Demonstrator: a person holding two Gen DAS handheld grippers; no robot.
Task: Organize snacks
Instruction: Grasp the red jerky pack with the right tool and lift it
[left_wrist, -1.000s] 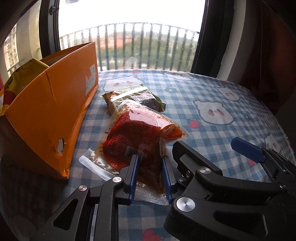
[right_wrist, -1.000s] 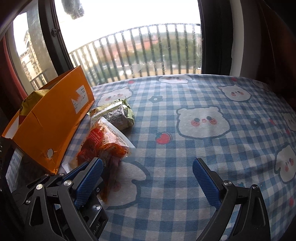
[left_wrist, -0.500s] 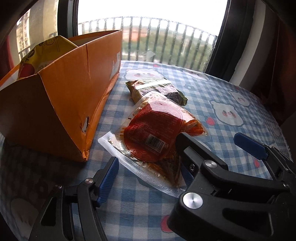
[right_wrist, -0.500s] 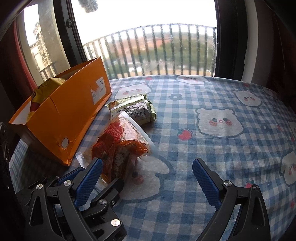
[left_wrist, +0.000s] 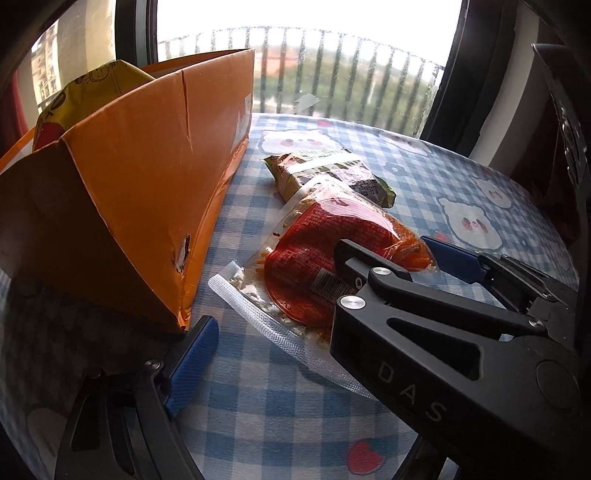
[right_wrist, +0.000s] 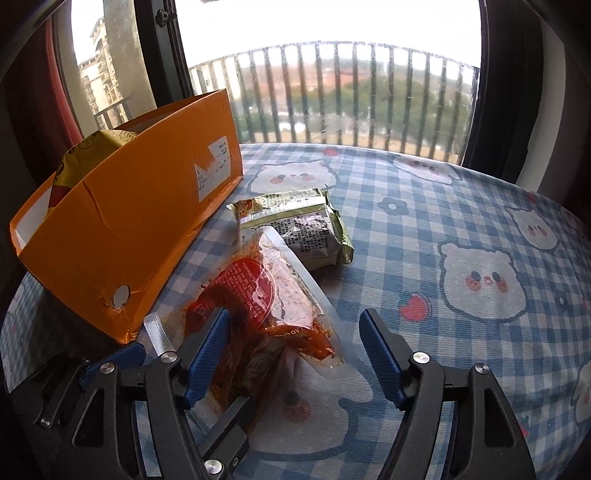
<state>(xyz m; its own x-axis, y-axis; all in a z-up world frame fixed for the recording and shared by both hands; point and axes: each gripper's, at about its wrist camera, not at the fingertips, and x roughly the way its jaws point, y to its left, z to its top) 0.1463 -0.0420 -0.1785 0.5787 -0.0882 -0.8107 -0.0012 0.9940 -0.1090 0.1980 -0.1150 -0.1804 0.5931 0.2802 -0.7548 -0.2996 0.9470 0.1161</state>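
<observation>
A clear vacuum pouch of red snack (left_wrist: 314, 254) (right_wrist: 266, 295) lies flat on the checked tablecloth, right of an open orange cardboard box (left_wrist: 140, 192) (right_wrist: 122, 221). A green snack packet (left_wrist: 332, 177) (right_wrist: 295, 229) lies just behind the pouch. A yellow bag (left_wrist: 85, 96) (right_wrist: 92, 151) sticks out of the box. My left gripper (left_wrist: 280, 339) is open, its jaws on either side of the pouch's near end. My right gripper (right_wrist: 295, 350) is open around the pouch's right near corner, just above it.
The table (right_wrist: 461, 221) has a blue-and-white checked cloth with bear prints and ends at a window with a balcony railing (right_wrist: 351, 96). The box's near corner (left_wrist: 181, 317) is close to my left gripper's left finger.
My left gripper was shut on the pouch's near edge, then opened wide and let it go. My right gripper moved left and now straddles the pouch's corner.
</observation>
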